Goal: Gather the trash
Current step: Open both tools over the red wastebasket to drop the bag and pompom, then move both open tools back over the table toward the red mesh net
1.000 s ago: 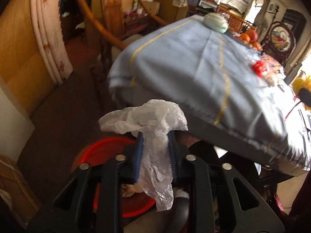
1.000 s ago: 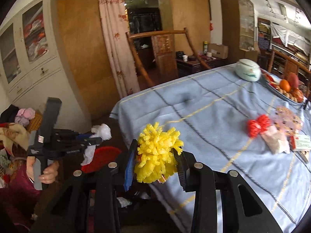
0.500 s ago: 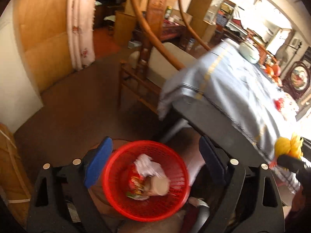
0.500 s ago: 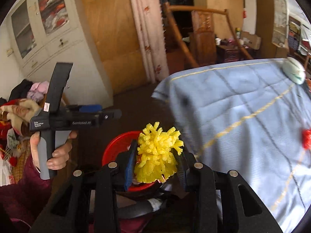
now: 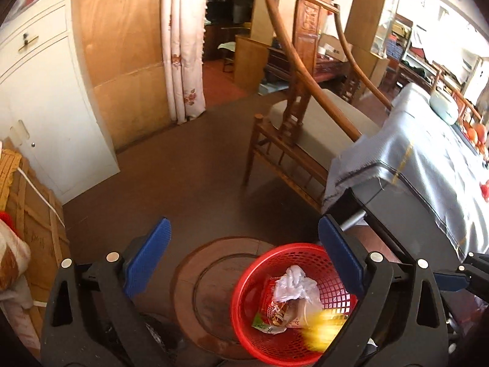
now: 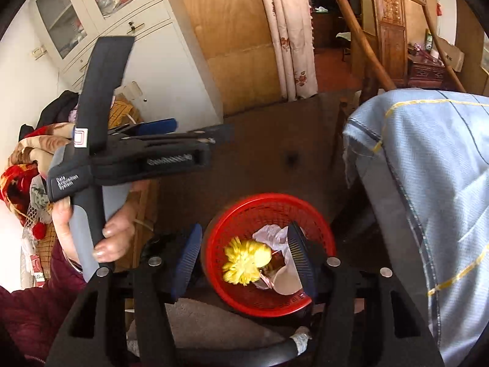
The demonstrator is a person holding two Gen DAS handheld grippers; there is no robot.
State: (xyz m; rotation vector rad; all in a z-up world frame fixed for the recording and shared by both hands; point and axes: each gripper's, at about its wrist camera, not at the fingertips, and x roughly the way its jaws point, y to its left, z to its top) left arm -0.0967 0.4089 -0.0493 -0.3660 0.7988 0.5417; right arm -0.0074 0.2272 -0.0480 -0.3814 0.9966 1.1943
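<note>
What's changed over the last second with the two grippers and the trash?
The left gripper let go of the white plastic bag, now in the red basket. The right gripper swung from the table to above the basket and opened, dropping the yellow pom-pom in. The blue tablecloth stayed put.

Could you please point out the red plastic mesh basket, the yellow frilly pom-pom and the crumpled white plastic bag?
Red plastic mesh basket (image 6: 318, 214): right wrist view, bare far rim.
Yellow frilly pom-pom (image 6: 244, 258): right wrist view, middle of the tuft.
Crumpled white plastic bag (image 5: 293, 286): left wrist view, top of the wad.
</note>
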